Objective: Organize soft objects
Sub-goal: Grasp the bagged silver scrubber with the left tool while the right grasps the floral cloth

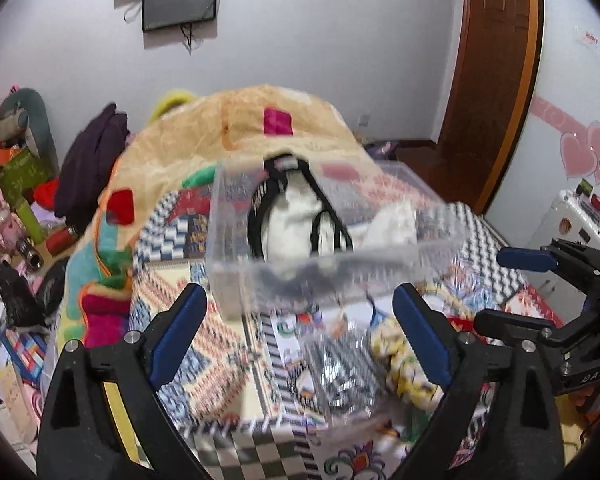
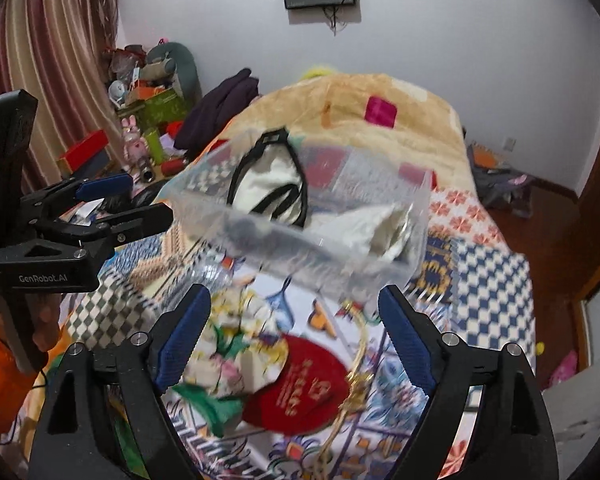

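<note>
A clear plastic bin (image 1: pixel 420 248) stands on the patterned bed and holds a white bag with black straps (image 1: pixel 292 216) and a white cloth (image 1: pixel 396 220). It also shows in the right wrist view (image 2: pixel 416 216). My left gripper (image 1: pixel 300 320) is open just short of the bin, above a silvery patterned soft item (image 1: pixel 340 368) and a yellow-and-white one (image 1: pixel 404 364). My right gripper (image 2: pixel 296 320) is open above a red pouch with a gold cord (image 2: pixel 300 392) and a floral cloth (image 2: pixel 228 352). The view is motion-blurred.
A beige blanket with coloured patches (image 1: pixel 204 148) is heaped behind the bin. A dark garment (image 1: pixel 92 160) and cluttered boxes and toys (image 1: pixel 16 184) lie at the left. A wooden door (image 1: pixel 496 72) is at the right. The right gripper also shows in the left wrist view (image 1: pixel 516 292).
</note>
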`<state>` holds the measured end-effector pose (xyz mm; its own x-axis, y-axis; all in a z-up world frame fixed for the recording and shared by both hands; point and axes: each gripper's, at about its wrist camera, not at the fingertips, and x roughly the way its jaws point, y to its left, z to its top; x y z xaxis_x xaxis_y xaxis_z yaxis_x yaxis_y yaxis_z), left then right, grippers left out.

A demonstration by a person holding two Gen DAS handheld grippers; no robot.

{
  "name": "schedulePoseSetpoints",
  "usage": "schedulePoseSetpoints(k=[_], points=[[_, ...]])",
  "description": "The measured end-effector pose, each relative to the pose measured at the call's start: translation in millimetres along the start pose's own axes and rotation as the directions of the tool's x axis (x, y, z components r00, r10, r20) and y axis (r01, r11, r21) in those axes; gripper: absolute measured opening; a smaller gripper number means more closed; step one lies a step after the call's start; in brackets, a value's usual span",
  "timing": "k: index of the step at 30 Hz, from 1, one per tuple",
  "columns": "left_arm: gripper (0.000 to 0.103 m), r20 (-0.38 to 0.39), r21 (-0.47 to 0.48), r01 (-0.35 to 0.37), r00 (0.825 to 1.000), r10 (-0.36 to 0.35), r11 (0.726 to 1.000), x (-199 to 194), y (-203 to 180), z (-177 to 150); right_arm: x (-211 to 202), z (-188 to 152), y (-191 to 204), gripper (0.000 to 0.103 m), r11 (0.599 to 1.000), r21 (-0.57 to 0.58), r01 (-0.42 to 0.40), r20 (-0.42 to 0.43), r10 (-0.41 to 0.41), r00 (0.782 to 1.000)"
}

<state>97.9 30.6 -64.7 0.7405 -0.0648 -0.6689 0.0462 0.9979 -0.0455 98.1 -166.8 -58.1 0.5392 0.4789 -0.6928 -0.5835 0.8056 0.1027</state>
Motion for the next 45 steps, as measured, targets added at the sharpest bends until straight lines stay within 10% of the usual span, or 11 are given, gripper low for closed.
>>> schedulePoseSetpoints(k=[10, 22, 29, 41, 43, 45], points=[[0.094, -0.093, -0.009, 0.016, 0.995, -0.017, 1.000, 19.6, 1.7, -41.0, 29.6, -24.8, 4.5, 0.060, 0.998, -0.003, -0.059, -0.117, 0.059, 0.991], [0.051, -0.154, -0.008, 0.118, 0.981, -0.118, 0.993, 36.7, -12.3, -50.3, 34.4, -34.2, 15.6, 0.013, 0.996, -0.067, -0.060, -0.142, 0.050, 0.989], [0.023, -0.139, 0.047, 0.129, 0.983, -0.122, 0.990, 29.9, -26.7, -51.8, 23.7, -27.8, 8.2, 0.010, 0.998, -0.038, -0.050, -0.086, 0.047, 0.995], [0.019, -0.038, 0.037, 0.119, 0.992, -0.117, 0.992, -10.0, -16.1, -37.4, 7.5, -15.6, -1.1, 0.009, 0.999, -0.002, -0.034, -0.002, 0.034, 0.999], [0.019, -0.020, 0.044, 0.113, 0.993, -0.113, 0.993, -17.2, -15.1, -35.6, 14.7, -16.2, -0.8, 0.015, 0.999, -0.001, -0.036, -0.037, 0.036, 0.999], [0.019, -0.009, 0.046, 0.110, 0.994, -0.109, 0.993, -20.6, -15.8, -34.9, 21.8, -18.2, -1.0, 0.043, 0.999, 0.008, -0.045, -0.066, 0.046, 0.997]])
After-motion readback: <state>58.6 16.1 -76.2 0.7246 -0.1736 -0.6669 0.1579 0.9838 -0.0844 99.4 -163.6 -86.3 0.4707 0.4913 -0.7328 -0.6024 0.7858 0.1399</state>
